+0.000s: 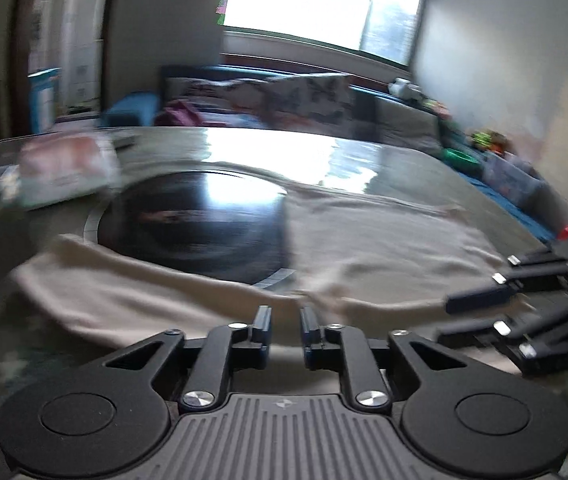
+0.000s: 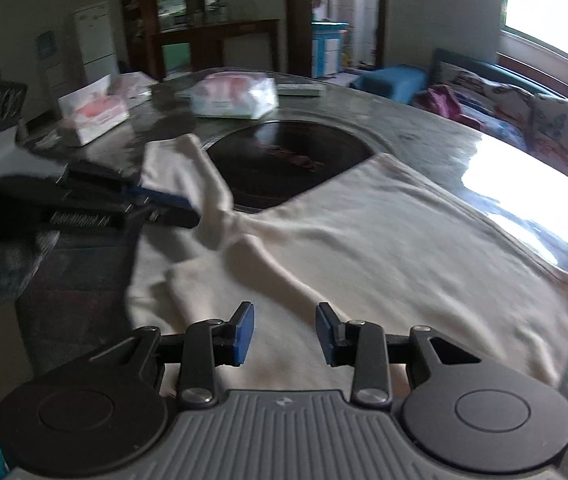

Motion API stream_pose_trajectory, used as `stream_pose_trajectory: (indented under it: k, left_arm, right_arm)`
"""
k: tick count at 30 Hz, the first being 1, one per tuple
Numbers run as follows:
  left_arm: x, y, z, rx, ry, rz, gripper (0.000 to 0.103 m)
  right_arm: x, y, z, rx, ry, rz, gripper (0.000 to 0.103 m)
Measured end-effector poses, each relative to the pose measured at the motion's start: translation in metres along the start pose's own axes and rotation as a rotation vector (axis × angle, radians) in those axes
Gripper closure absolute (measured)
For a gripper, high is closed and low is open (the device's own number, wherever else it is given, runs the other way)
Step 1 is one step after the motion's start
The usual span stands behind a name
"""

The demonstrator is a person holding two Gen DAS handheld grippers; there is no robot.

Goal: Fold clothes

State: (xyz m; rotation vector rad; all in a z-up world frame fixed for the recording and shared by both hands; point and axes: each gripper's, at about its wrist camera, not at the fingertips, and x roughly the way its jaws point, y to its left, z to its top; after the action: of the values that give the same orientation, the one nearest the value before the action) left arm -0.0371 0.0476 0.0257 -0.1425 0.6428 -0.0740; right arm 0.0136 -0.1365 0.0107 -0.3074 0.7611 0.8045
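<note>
Your left gripper (image 2: 187,210), at the left of the right-wrist view, seems to pinch the sleeve (image 2: 187,172) of the cream shirt (image 2: 384,240) spread on the worktop (image 2: 424,136). Blur hides the grip, so I cannot tell how firm it is; a fast pull could slip it free. At lower centre, the right gripper (image 2: 284,332) has its fingers open and empty (a late clamp could bunch the cloth).

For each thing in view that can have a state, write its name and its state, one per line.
Cream garment: spread on table, sleeve bunched, unfolded.
Left gripper: narrow gap, nothing visibly held.
Right gripper: open, empty, above the garment.
Tissue packs: lying on table.
</note>
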Motion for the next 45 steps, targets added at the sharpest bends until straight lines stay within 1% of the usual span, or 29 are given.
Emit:
stream_pose_trajectory:
  k: [4,8,12,15,18,23,26,27,28,30,32,34,38,41,45]
  left_arm:
    - [-0.003,0.025,0.003,-0.045,-0.010,0.097,0.072]
    - [-0.002,0.048,0.006,-0.095,-0.017,0.199,0.065]
    - [-0.001,0.071,0.009,-0.145,-0.024,0.302,0.063]
    - [0.001,0.085,0.010,-0.191,-0.021,0.352,0.062]
    - [0.005,0.097,0.012,-0.235,-0.018,0.396,0.061]
    - [0.016,0.110,0.015,-0.283,-0.014,0.433,0.061]
    - [0.021,0.111,0.018,-0.279,-0.022,0.433,0.064]
    - [0.023,0.111,0.019,-0.278,-0.024,0.432,0.074]
    - [0.024,0.112,0.020,-0.278,-0.026,0.433,0.078]
    - [0.024,0.115,0.022,-0.299,-0.033,0.430,0.093]
    - [0.020,0.114,0.025,-0.324,-0.052,0.415,0.097]
    - [0.013,0.108,0.030,-0.323,-0.083,0.391,0.098]
    - [-0.008,0.075,0.044,-0.281,-0.146,0.297,0.098]
    - [-0.025,0.041,0.054,-0.231,-0.195,0.203,0.098]
    - [-0.044,-0.009,0.065,-0.160,-0.244,0.049,0.098]
  right_arm:
    - [0.013,0.017,0.001,-0.039,0.018,0.044,0.069]
    - [0.017,0.030,0.003,-0.085,0.022,0.049,0.069]
    - [0.019,0.032,0.006,-0.075,0.013,0.059,0.069]
    - [0.023,0.037,0.004,-0.098,0.027,0.063,0.069]
    - [0.018,0.036,0.006,-0.091,0.017,0.063,0.069]
    - [0.006,0.031,0.008,-0.078,-0.006,0.044,0.069]
    - [-0.001,0.028,0.007,-0.069,-0.016,0.034,0.069]
    - [-0.003,0.027,0.007,-0.067,-0.019,0.030,0.069]
    - [-0.006,0.026,0.006,-0.062,-0.022,0.025,0.069]
    - [-0.012,0.022,0.003,-0.048,-0.030,0.013,0.069]
    - [-0.019,0.017,-0.002,-0.026,-0.039,-0.004,0.069]
    - [-0.027,0.011,-0.006,-0.002,-0.048,-0.022,0.069]
    - [-0.041,-0.003,-0.016,0.054,-0.067,-0.058,0.069]
    - [-0.053,-0.016,-0.026,0.109,-0.086,-0.092,0.069]
    - [-0.069,-0.029,-0.040,0.153,-0.113,-0.131,0.069]
